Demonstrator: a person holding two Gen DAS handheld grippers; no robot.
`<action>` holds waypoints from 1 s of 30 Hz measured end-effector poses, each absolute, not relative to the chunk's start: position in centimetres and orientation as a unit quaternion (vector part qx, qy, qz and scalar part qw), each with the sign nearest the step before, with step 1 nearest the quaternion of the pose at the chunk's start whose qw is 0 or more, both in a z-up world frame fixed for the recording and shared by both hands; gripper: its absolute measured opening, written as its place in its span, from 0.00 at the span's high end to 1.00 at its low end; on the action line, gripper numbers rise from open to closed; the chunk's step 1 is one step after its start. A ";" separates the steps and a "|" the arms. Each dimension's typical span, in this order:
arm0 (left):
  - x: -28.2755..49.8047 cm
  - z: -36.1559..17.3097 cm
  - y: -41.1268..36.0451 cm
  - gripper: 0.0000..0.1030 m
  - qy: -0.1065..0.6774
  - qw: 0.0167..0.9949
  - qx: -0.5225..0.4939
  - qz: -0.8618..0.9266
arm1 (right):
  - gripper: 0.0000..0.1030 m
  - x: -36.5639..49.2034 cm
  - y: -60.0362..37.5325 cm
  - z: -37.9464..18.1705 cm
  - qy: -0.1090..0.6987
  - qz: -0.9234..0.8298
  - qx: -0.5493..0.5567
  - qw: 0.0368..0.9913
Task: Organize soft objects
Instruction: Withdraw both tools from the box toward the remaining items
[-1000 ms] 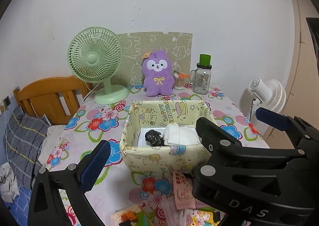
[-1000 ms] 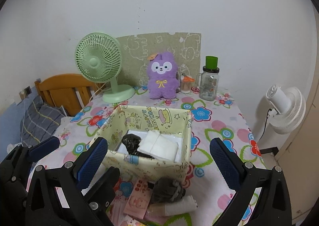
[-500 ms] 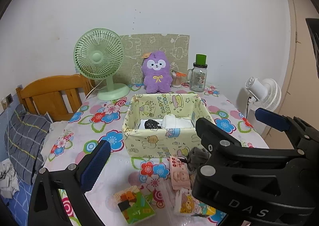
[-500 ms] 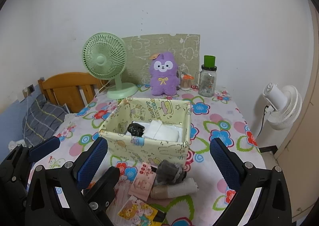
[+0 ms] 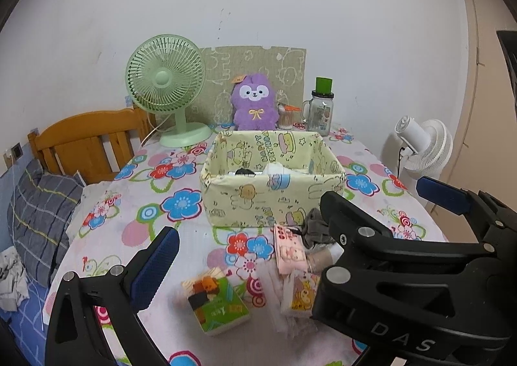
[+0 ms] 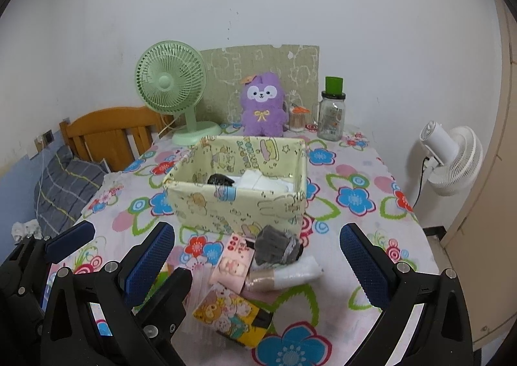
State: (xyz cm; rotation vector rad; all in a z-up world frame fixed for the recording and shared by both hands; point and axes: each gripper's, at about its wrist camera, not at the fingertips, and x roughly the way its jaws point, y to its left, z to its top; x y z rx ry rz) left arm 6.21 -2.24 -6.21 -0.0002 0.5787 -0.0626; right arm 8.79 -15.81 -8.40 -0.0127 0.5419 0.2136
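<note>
Both grippers hang over the near edge of the table, black plastic frames with blue rubbery textured pads. The right gripper is spread wide with nothing between its fingers. The left gripper is spread just as wide and empty too; in its own view the right one's black body sits across the lower right.

The tablecloth is glossy with big cartoon flowers in blue, red and pink. In the middle sits the bin, a soft-sided fabric box, pale yellow with cartoon animal prints, walls a bit saggy. Inside there's a crumpled black item next to folded white cloth.

Just in front of the bin lies the loose pile: a bunched grey sock, knit and fuzzy, resting on a rolled white-and-beige sock. Touching them on the left is a flat pink packet, and nearer the camera a glossy yellow cartoon pack. The left view also shows a green-and-white pack further left.

At the back: a mint plastic fan, a fluffy purple plush, and a glass jar with a green cap. A white fan stands off to the right of the table.
</note>
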 end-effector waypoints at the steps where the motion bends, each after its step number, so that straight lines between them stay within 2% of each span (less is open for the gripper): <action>1: 6.1 -6.4 -2.2 0.00 0.285 0.958 -0.001 -0.031 | 0.00 8.7 -15.8 -8.6 0.268 0.105 -0.005 0.958; 20: 4.7 -11.2 -1.3 0.02 0.316 0.949 -0.008 -0.015 | 0.00 7.9 -14.8 -13.9 0.300 0.108 0.010 0.948; 22: 4.7 -11.7 -1.4 0.05 0.318 0.948 -0.008 -0.019 | 0.00 8.0 -14.8 -14.5 0.306 0.107 0.011 0.946; 30: 4.8 -13.7 -1.4 0.07 0.335 0.942 -0.001 -0.010 | 0.00 8.7 -14.8 -16.8 0.341 0.116 0.021 0.933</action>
